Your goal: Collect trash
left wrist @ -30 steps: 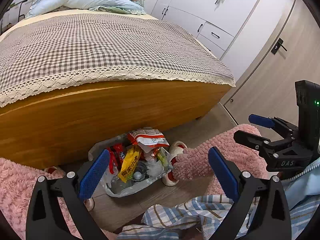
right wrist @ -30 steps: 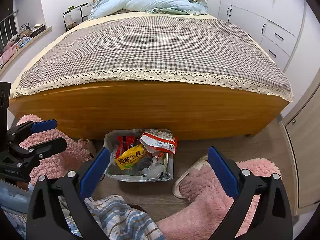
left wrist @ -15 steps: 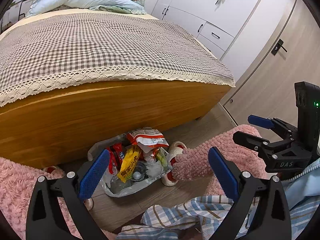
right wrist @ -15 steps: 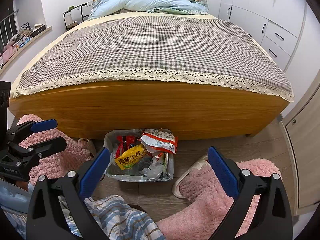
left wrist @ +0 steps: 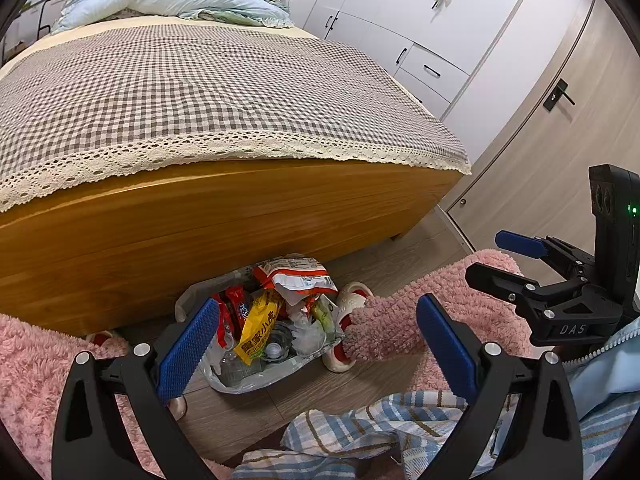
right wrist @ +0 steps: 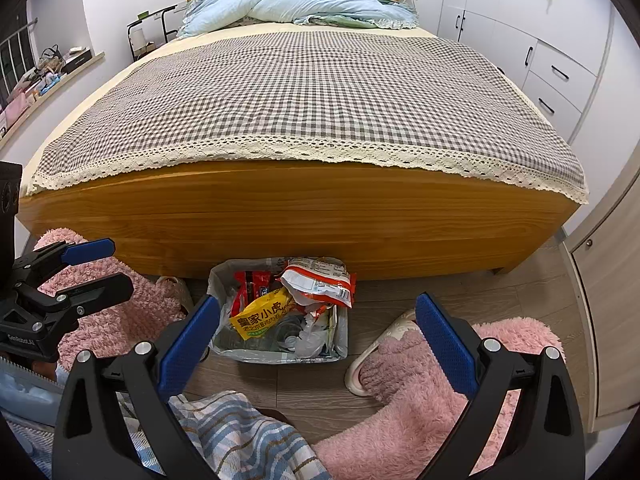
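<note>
Wooden floor (right wrist: 460, 292): pale planks run between the bed and the person's legs; the bin stands on it.
Bin (right wrist: 280, 354): a small box lined with a grey bag, set on the floor tight against the foot of the bed, between the two pink legs. In the left wrist view it sits at (left wrist: 256, 380).
Trash: the bin is heaped above its rim. A yellow packet (right wrist: 262, 314) with black print lies across the middle, a white and orange wrapper (right wrist: 320, 280) tops the pile at the right, a red packet (right wrist: 250, 286) stands behind them, and clear plastic (right wrist: 308, 334) fills the front.
Left gripper (left wrist: 316, 344): blue fingers wide apart with nothing between them, held above the floor and aimed at the bin. From the right wrist view it shows at the left edge (right wrist: 102, 266), also spread.
Right gripper (right wrist: 318, 344): blue fingers wide apart and empty, hovering in front of the bin. The left wrist view shows it at the right edge (left wrist: 492, 258), spread too.
Bed (right wrist: 304, 220): honey-coloured wooden frame under a grey checked cover (right wrist: 312, 96) with a cream lace hem; a pale blue quilt (right wrist: 296, 2) is bunched at the headboard.
Legs: fluffy pink trousers (right wrist: 412, 412) on both sides of the bin.
Slipper (right wrist: 378, 344): cream, on the right foot, just beside the bin.
Shirt (right wrist: 236, 432): blue and white plaid, low in both views.
Wardrobe (left wrist: 400, 24): white doors and drawers with dark handles, right of the bed.
</note>
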Available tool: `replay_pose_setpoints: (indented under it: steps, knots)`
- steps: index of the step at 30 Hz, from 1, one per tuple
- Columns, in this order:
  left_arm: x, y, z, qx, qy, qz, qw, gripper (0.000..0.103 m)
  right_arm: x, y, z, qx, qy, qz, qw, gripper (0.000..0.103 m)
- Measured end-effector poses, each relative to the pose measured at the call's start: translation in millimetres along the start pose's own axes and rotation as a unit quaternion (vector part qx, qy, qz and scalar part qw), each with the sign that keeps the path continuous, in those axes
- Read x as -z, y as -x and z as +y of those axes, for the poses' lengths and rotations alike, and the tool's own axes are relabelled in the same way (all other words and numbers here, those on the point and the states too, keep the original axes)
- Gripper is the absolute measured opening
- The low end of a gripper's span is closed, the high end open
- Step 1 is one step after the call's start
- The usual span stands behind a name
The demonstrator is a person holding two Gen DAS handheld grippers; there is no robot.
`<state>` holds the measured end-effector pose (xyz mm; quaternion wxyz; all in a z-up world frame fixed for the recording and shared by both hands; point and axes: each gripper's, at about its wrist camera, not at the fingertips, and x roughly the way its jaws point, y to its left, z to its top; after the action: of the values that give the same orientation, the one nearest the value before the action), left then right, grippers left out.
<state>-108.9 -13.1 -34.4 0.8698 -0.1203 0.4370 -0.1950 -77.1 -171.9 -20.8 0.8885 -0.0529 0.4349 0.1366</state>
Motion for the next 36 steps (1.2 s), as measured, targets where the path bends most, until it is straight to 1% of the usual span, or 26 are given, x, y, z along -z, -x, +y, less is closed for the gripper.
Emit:
replay_pose_setpoints:
  steps: [36]
  knots:
    - [2.5,1.1,-5.6,0.003,0.008,-0.006,0.9999,0.095,1.1,-2.6,0.8,-0.001,0.001,0.002,1.000,0.094]
